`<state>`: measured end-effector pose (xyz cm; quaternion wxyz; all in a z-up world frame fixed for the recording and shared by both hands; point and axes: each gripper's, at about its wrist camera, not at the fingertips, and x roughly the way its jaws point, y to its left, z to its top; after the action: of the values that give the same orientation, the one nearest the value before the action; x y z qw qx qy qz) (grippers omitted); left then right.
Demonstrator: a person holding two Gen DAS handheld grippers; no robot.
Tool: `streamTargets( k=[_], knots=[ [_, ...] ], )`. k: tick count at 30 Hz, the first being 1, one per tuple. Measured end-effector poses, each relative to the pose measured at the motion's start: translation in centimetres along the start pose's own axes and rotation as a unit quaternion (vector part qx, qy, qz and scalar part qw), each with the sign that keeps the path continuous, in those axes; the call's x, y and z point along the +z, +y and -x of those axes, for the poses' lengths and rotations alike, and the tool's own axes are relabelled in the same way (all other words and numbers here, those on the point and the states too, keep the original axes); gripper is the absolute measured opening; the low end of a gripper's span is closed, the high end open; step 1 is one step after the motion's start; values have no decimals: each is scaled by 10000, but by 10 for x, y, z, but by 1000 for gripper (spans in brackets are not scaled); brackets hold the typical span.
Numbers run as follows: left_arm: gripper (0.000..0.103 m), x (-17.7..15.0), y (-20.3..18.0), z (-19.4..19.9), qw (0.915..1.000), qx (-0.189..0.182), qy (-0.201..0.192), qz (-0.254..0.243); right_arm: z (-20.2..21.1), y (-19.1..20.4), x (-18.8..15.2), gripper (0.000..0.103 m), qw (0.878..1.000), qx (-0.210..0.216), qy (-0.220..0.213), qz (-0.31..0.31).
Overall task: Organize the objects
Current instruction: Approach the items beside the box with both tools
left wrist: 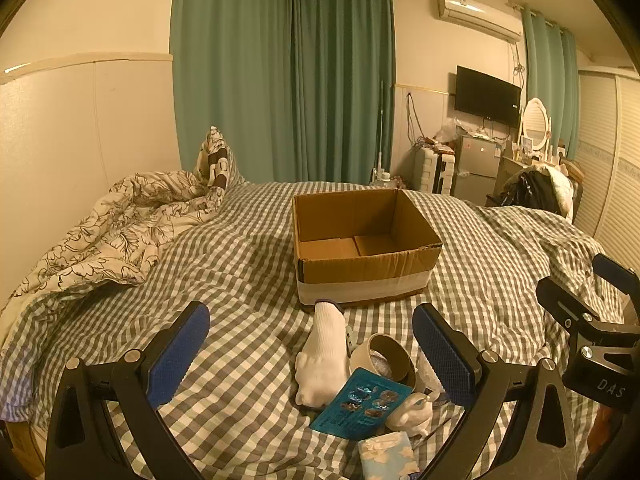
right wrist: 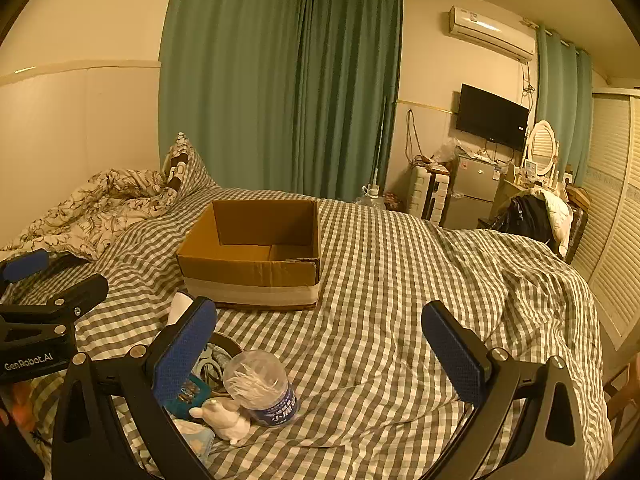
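Observation:
An open empty cardboard box (left wrist: pixel 362 248) (right wrist: pixel 256 256) sits mid-bed. In front of it lies a cluster: a white sock (left wrist: pixel 324 356), a tape roll (left wrist: pixel 390 358), a teal card (left wrist: pixel 360 402), a white animal figurine (left wrist: pixel 412 416) (right wrist: pixel 226 420), a tissue pack (left wrist: pixel 388 456) and a clear jar of cotton swabs (right wrist: pixel 262 388). My left gripper (left wrist: pixel 312 356) is open, hovering over the sock and tape. My right gripper (right wrist: pixel 320 352) is open and empty, with the jar near its left finger.
A checkered sheet (right wrist: pixel 400 280) covers the bed. A crumpled floral duvet (left wrist: pixel 116 228) lies at the left by the wall. Green curtains, a small fridge (left wrist: pixel 476 168), a TV and a dresser stand beyond the bed's far side.

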<state>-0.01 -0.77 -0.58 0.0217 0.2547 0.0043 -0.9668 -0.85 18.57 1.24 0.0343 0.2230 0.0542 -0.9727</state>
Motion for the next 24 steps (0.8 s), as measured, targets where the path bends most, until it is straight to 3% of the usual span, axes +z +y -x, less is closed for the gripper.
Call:
streamTargets(
  k=[24],
  knots=[
    [103,-4,-1,-4,9999,-43,119,-75,4,4,0,103,10000,58,28,61]
  ],
)
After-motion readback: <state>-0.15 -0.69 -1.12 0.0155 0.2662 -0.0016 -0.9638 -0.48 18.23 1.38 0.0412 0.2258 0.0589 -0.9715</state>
